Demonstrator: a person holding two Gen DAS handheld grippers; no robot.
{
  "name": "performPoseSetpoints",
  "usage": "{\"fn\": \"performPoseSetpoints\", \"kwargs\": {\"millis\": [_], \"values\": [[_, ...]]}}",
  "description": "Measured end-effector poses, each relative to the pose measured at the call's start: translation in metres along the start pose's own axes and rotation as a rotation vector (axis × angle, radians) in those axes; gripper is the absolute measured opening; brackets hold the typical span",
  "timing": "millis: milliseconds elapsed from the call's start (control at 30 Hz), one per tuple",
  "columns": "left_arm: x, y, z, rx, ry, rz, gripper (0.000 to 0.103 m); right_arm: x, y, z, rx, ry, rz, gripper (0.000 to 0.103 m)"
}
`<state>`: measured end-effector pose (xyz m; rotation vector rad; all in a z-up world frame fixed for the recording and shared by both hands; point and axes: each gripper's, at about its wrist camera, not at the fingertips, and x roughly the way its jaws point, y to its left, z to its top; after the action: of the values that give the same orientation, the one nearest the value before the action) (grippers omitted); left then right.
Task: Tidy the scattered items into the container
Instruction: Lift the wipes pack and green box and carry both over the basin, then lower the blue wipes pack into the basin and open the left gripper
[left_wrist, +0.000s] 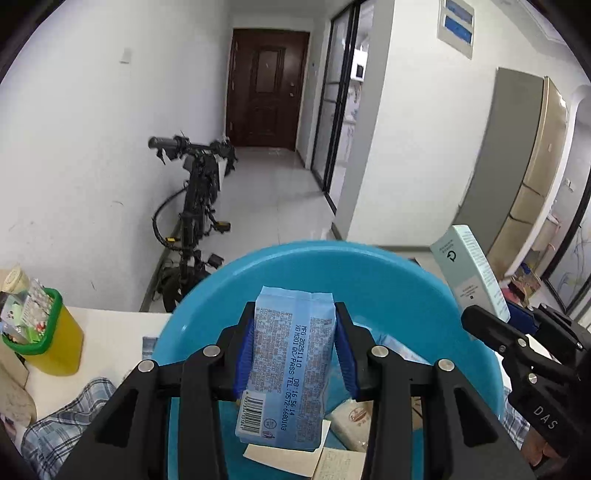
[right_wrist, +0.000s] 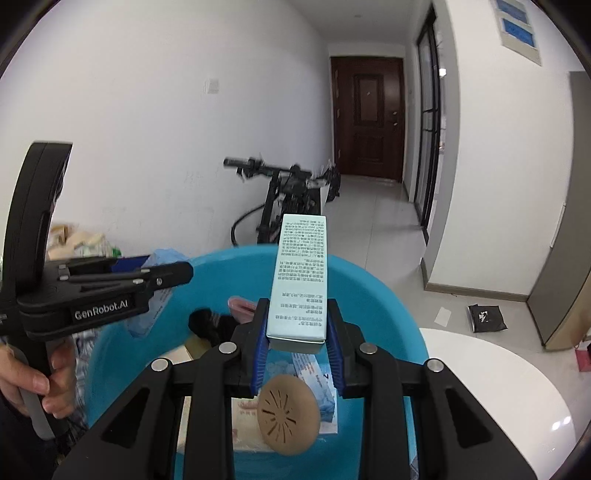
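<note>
A blue plastic basin (left_wrist: 399, 273) fills the lower middle of both wrist views, its rim (right_wrist: 373, 280) curving behind the fingers. My left gripper (left_wrist: 295, 350) is shut on a light blue tissue packet (left_wrist: 291, 369) and holds it above the basin's inside. In the right wrist view my right gripper (right_wrist: 297, 347) is shut on a long pale green box (right_wrist: 301, 280), also over the basin. That box (left_wrist: 469, 269) shows at the right of the left wrist view. Inside the basin lie a tan slotted disc (right_wrist: 288, 413), a black sock (right_wrist: 212, 325), packets and paper.
A yellow tub with a green rim (left_wrist: 48, 332) stands on the table at the left, next to checked cloth (left_wrist: 66, 421). A white round table (right_wrist: 498, 387) sits to the right. A black bicycle (left_wrist: 195, 206) leans on the wall behind. A hand (right_wrist: 37, 380) grips the left tool's handle.
</note>
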<state>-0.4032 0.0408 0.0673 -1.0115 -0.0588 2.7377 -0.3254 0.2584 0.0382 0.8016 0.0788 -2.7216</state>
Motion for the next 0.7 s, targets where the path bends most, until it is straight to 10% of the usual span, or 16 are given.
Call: {"fn": "performPoseSetpoints", "kwargs": {"millis": [700], "values": [[0.048,-0.015,-0.023,0.050,0.274,-0.054,0.042,0.026,0.010,-0.029,-0.075,0.267,0.096,0.027]]}}
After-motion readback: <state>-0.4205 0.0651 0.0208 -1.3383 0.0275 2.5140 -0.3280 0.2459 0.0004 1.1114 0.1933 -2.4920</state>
